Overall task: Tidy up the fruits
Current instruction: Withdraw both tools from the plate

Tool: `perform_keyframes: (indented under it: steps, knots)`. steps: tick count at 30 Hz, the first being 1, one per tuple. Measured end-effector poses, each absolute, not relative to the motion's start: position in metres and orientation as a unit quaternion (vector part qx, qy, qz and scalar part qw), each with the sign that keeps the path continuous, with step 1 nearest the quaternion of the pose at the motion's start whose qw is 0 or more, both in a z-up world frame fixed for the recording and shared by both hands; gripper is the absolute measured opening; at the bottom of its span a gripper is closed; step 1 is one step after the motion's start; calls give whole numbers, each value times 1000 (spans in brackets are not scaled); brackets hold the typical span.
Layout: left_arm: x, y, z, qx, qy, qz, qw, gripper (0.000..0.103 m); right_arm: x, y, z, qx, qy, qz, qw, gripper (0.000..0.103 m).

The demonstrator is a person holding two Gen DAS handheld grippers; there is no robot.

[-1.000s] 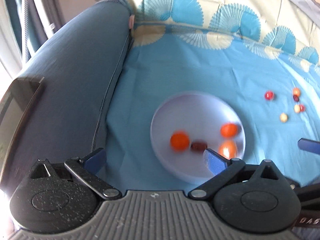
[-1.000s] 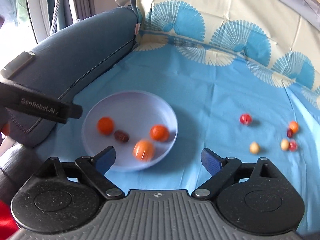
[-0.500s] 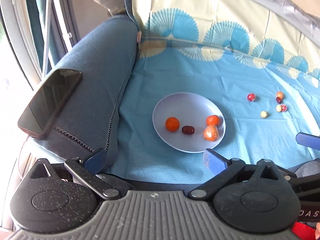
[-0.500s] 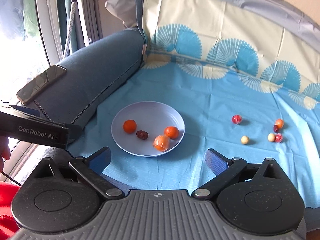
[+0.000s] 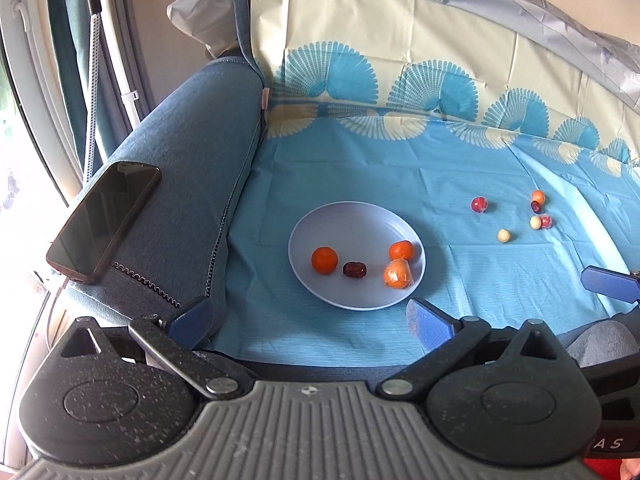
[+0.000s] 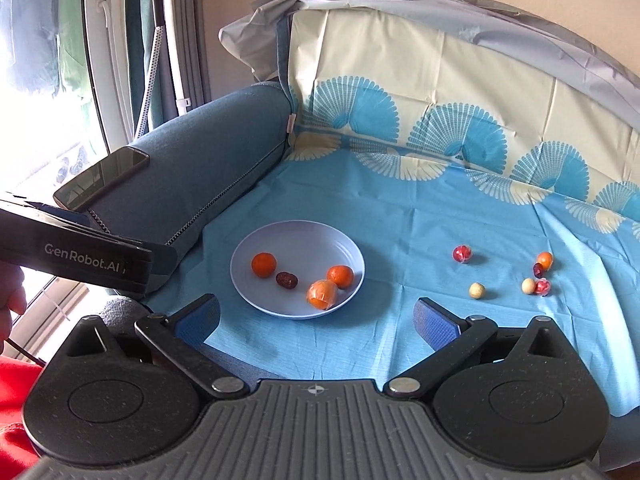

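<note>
The right gripper [image 6: 316, 318] has its jaws opening, nothing between them. Ahead of the gap, nearer the left jaw, a plate [image 6: 344, 240] holds three orange fruits and a dark one. Six small fruits [image 6: 462, 254] lie scattered beyond the right jaw.

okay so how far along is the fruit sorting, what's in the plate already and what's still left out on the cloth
Four pieces sit in the lilac plate: two small oranges, a dark date and a wrapped orange. Nothing is in hand: the left gripper stands open, and the right gripper is opening with nothing between its jaws. Six small fruits remain scattered on the blue cloth to the plate's right.
</note>
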State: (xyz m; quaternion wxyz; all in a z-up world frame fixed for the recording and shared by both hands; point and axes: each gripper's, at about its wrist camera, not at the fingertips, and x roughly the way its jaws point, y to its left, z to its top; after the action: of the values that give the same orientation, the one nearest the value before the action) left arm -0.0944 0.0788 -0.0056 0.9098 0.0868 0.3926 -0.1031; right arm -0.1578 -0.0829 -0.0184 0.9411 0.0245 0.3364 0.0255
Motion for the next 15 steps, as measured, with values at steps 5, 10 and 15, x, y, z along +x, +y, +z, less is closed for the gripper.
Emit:
perform_keyframes:
  steps: [5,10,15]
  knots:
    - [-96,78,-4,90,390,-102,911,103,-160,-84,-19,26,333,29,942,102]
    - [-95,76,-5,93,391,-103,910,103,-159,-88,-20,33,334,27,942,102]
    - [-93,72,-6,98,393,-104,908,103,-158,-90,-22,40,334,23,941,102]
